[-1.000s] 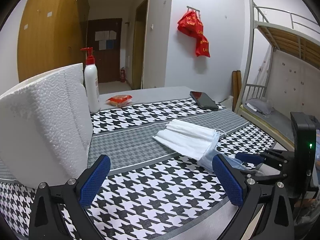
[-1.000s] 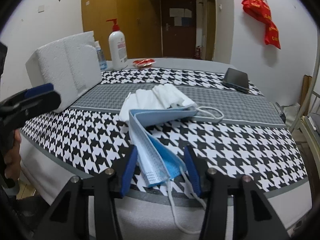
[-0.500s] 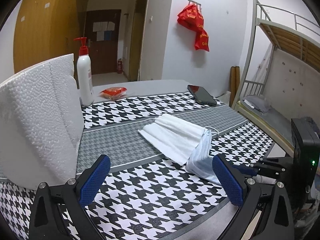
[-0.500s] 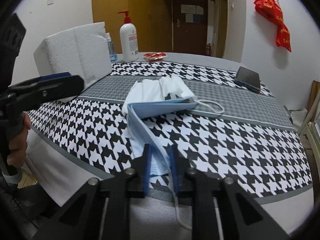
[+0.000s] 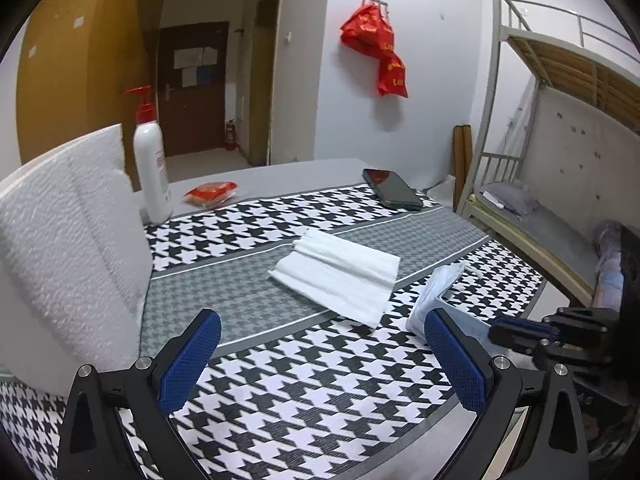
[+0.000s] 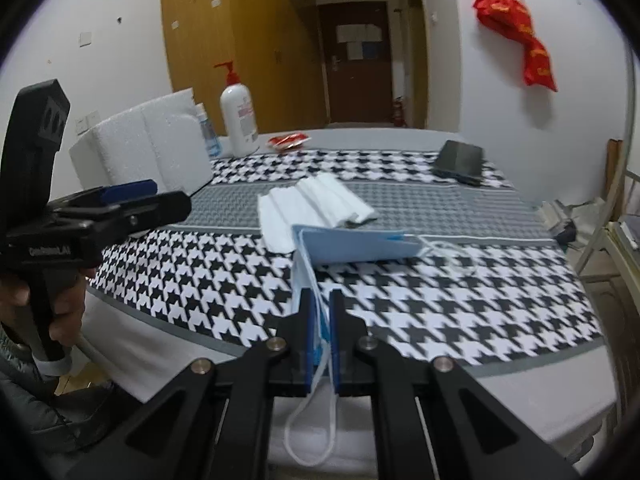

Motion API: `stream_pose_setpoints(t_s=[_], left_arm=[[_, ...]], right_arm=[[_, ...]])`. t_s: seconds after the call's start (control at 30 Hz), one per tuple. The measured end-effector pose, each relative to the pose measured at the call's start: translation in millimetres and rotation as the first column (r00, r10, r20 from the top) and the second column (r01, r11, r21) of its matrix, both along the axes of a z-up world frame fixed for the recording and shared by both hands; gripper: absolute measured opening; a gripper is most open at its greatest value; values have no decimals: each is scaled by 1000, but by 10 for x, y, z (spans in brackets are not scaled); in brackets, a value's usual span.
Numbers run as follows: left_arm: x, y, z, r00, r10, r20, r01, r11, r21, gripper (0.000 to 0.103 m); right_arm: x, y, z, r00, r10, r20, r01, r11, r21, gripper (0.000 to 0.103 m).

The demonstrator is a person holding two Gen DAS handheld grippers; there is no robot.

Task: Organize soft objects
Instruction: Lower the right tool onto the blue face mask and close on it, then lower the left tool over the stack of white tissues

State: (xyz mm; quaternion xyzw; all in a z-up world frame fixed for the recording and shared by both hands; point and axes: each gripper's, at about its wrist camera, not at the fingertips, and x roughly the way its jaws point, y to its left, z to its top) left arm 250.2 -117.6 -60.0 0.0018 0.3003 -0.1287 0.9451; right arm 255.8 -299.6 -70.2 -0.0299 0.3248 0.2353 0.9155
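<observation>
A: Right hand-held gripper (image 6: 320,320): black angular frame, blue ribbed pads, silver screws at the pivots.

B: Left hand-held gripper (image 5: 320,360): same build; white lettering on its side. Person's sleeve (image 6: 24,400): dark grey quilted jacket.

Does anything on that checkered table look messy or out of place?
Mostly tidy. The blue face mask is the odd one: pinched in the right gripper, it stands bent on edge near the table's front, an ear loop dangling over the side. The white folded cloths lie flat mid-table.
</observation>
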Motion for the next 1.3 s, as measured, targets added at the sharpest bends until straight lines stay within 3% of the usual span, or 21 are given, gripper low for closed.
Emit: stream_pose_setpoints(t_s=[0.5, 0.93, 1.0, 1.07, 1.1, 1.3], left_arm=[[286, -259, -44, 998, -27, -53, 28, 999, 18, 102], [479, -330, -78, 996, -10, -86, 11, 1000, 16, 102], [521, -331, -89, 995, 1, -98, 1, 1000, 18, 102], [551, -339, -100, 994, 3, -108, -2, 1000, 17, 102], [570, -349, -108, 994, 5, -112, -3, 1000, 23, 102], [687, -390, -156, 990, 10, -141, -5, 999, 35, 102]], right_arm=[[31, -359, -61, 991, -134, -15, 134, 991, 22, 9], [75, -399, -122, 990, -142, -16, 143, 989, 33, 10], [77, -412, -115, 989, -146, -12, 147, 989, 36, 16], [77, -433, -109, 988, -151, -12, 152, 988, 42, 39], [76, -446, -104, 988, -153, -13, 154, 987, 48, 43], [57, -467, -71, 987, -158, -2, 158, 986, 58, 52]])
